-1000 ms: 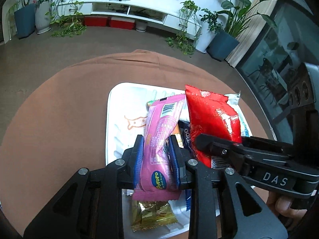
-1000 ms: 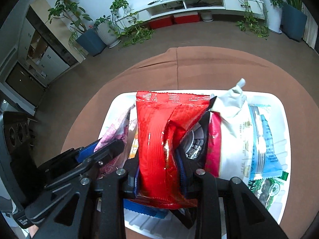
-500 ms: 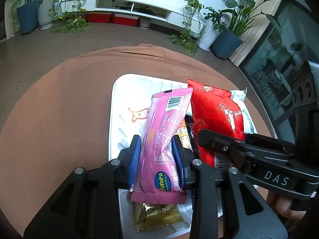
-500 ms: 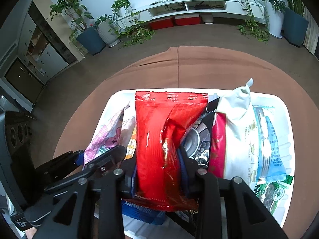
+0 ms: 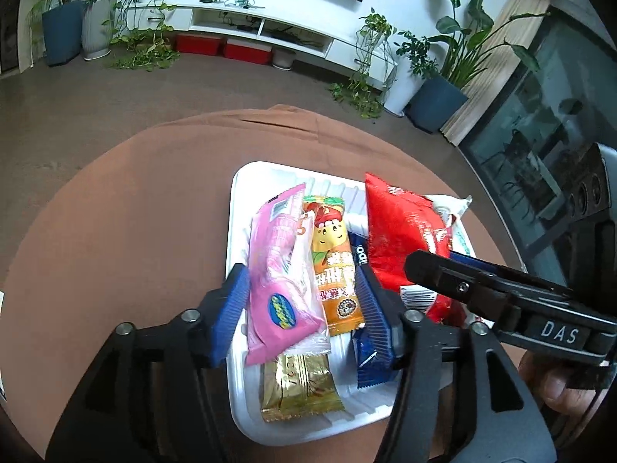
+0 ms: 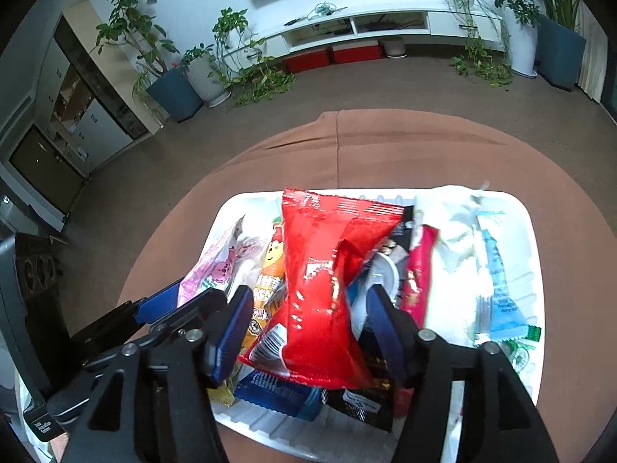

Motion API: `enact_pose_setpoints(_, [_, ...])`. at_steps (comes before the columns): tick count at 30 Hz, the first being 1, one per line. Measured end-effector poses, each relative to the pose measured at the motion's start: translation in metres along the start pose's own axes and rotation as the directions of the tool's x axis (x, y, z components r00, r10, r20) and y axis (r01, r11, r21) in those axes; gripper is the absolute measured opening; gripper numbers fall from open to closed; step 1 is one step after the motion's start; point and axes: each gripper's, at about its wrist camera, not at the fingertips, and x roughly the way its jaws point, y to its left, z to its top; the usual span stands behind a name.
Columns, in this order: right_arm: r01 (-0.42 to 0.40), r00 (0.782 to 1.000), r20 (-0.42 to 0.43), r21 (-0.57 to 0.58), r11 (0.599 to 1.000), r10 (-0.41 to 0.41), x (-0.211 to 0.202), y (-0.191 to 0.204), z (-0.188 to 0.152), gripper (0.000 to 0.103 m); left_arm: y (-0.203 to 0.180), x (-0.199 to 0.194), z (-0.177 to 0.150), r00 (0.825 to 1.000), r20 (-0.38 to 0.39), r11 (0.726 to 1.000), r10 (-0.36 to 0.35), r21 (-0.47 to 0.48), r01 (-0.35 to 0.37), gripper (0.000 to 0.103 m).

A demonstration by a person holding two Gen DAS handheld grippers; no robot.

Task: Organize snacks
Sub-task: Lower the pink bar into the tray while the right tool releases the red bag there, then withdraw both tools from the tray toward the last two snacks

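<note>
Pink and glossy, the long wafer packet (image 5: 283,270) lies between the blue pads of the left gripper (image 5: 304,305), its long axis running straight away from the claw toward the far rim of the white tray (image 5: 233,208). The jaws of that gripper are opening, and a gap can be seen on each side of the packet, so it is judged released and resting on the tray beside the orange snack bar (image 5: 333,266), which also sits between the pads. A gold sachet (image 5: 299,386) and a dark blue biscuit pack (image 5: 372,362) lie nearer the camera.

The red crisp bag (image 6: 327,289) is found between the pads of the right gripper (image 6: 308,324), whose jaws are likewise opening; the pads stand clear of its creased, shiny foil. Its long axis also points away from the claw, and it is propped on other packets in the middle of the tray. A white bag (image 6: 455,239) and a pale blue sachet (image 6: 497,289) are seen to its right.

Each gripper is nearer its own packet, and a straight backward withdrawal along the packet's axis is judged to be called for.
</note>
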Motion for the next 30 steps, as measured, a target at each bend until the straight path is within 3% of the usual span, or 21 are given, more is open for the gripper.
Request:
enact_pose_setpoints(5, [-0.023, 1.0, 0.019, 0.008, 1.0, 0.023, -0.014, -0.002, -0.005, 0.071, -0.005, -0.016, -0.007, 1.0, 0.018, 1.0, -0.023, 0.015, 0.023, 0.066])
enact_pose_setpoints(8, [-0.052, 0.998, 0.041, 0.017, 0.999, 0.051, -0.026, -0.001, -0.011, 0.079, -0.012, -0.031, -0.014, 0.999, 0.036, 0.999, -0.039, 0.03, 0.038, 0.08])
enact_pose_setpoints(10, [-0.082, 0.995, 0.06, 0.017, 0.996, 0.081, -0.037, 0.0, -0.018, 0.085, -0.02, -0.044, -0.023, 0.997, 0.053, 0.998, -0.051, 0.047, 0.048, 0.096])
enact_pose_setpoints(12, [-0.098, 0.992, 0.085, 0.016, 0.995, 0.096, -0.052, 0.0, -0.025, 0.088, -0.027, -0.057, -0.034, 0.997, 0.067, 0.997, -0.049, 0.067, 0.045, 0.102])
enact_pose_setpoints(17, [-0.134, 0.981, 0.143, 0.023, 0.991, 0.13, -0.095, -0.013, -0.053, 0.091, -0.05, -0.09, -0.07, 0.994, 0.102, 0.987, -0.038, 0.16, 0.021, 0.103])
enact_pose_setpoints(22, [-0.129, 0.976, 0.188, 0.07, 0.989, 0.114, -0.139, -0.047, -0.101, 0.094, -0.071, -0.107, -0.113, 0.995, 0.079, 0.984, -0.06, 0.171, 0.046, 0.103])
enact_pose_setpoints(26, [-0.091, 0.983, 0.175, 0.151, 0.984, 0.064, -0.161, -0.082, -0.151, 0.094, -0.094, -0.111, -0.149, 0.995, 0.028, 0.98, -0.097, 0.176, 0.091, 0.103])
enact_pose_setpoints(30, [-0.049, 0.991, 0.13, 0.231, 0.972, 0.019, -0.169, -0.106, -0.199, 0.094, -0.124, -0.103, -0.186, 0.99, -0.071, 0.974, -0.124, 0.183, 0.135, 0.103])
